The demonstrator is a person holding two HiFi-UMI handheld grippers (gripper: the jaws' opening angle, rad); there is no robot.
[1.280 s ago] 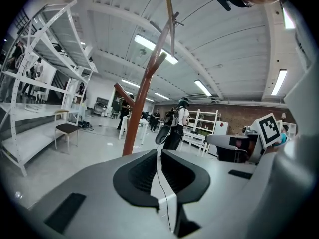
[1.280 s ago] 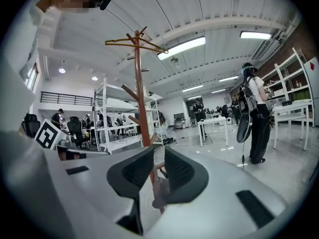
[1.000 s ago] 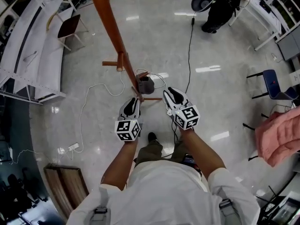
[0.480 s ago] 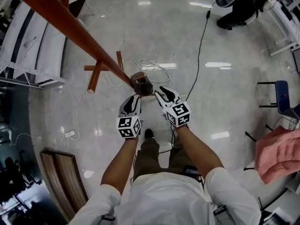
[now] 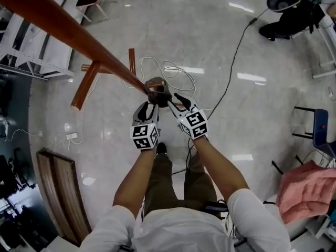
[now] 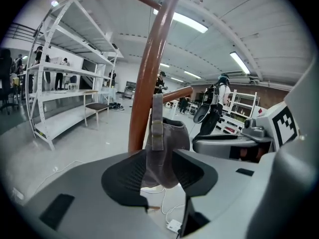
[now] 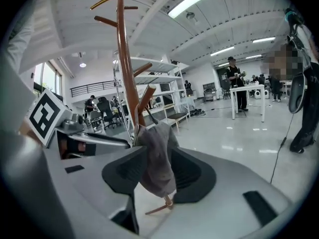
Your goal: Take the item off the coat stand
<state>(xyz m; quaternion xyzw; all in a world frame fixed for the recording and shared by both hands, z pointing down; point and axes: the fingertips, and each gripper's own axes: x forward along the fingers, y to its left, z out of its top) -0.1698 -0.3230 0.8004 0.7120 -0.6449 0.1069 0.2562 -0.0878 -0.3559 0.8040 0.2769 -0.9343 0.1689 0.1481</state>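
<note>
A person in a white shirt works two handheld grippers at a wooden stand [image 5: 63, 24] on a polished hall floor, where a grey cap [image 6: 172, 138] hangs by its strap from a low peg [image 7: 146, 97]. The left gripper [image 6: 160, 176] has its jaws closed against the cap's lower crown, cloth filling the gap between them; the right gripper [image 7: 159, 176] pinches the same soft bundle from the other side. The cap looks light and limp, likely to fold and sag rather than resist, and unlikely to break or slip far once pinched. The firmer hold appears to be the bunched crown. The strap has to be lifted up and off the peg rather than pulled straight away.
</note>
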